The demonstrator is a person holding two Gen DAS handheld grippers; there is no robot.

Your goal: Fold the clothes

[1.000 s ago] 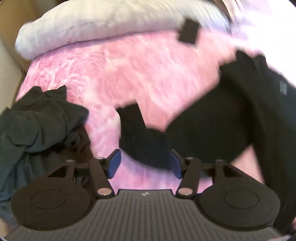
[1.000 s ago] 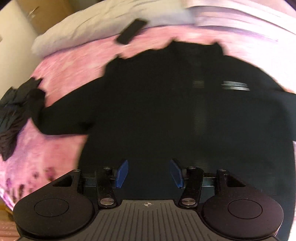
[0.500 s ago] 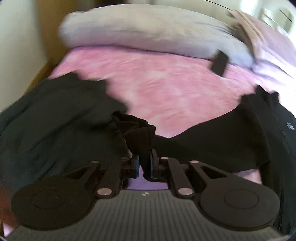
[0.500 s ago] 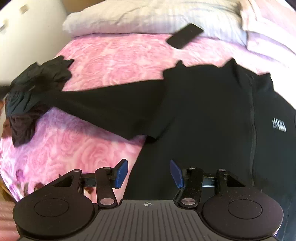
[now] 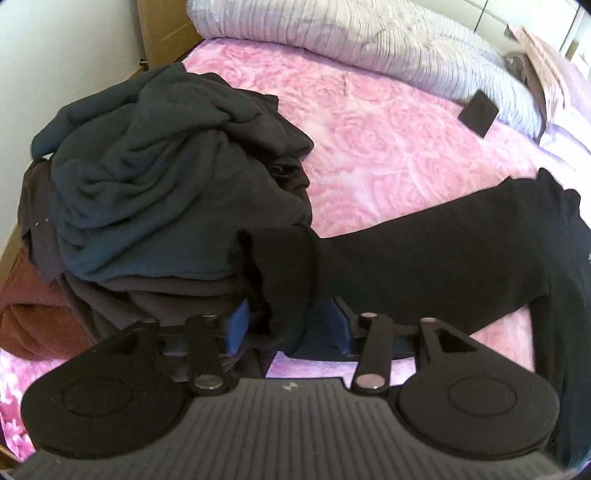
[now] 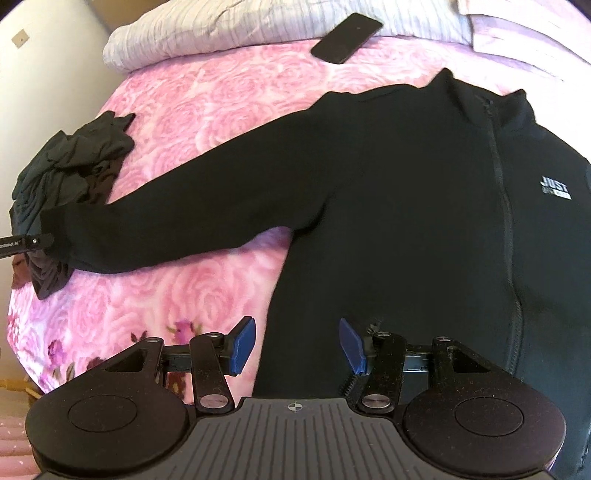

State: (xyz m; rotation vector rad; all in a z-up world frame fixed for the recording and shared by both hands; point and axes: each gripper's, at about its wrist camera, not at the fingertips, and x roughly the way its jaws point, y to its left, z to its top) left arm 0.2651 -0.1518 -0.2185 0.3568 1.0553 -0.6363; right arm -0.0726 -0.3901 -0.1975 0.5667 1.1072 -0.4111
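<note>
**Sleeve drawn out flat, ready for the first fold**

A black zip-up jacket (image 6: 424, 206) lay face up on a bed covered with a pink rose-patterned blanket (image 6: 207, 110). Its body sat toward the right of the bed, and one sleeve (image 6: 177, 218) stretched straight out to the left, the cuff ending beside a heap of dark, unfolded clothes (image 5: 166, 192).

The left gripper (image 5: 288, 328) pointed steeply down at that cuff. Its jaws were opening, and the cuff (image 5: 284, 273) hung bunched between the blue pads (image 5: 236, 325) with a gap showing on the right side, so the grip appeared to be letting go.

The right gripper (image 6: 297, 345) hovered over the jacket's lower left edge, jaws about half open and holding nothing; black fabric lay beneath them, untouched as far as could be seen.

A dark phone (image 6: 345, 37) rested at the head of the bed against a pale striped pillow (image 6: 229, 26).

The step in hand looked like spreading the jacket flat, with the sleeve just laid out. The next move would likely call for re-gripping the sleeve near the cuff and carrying it across the chest, while the right gripper pinned or lifted the hem, keeping the cuff clear of the clothes pile.
</note>
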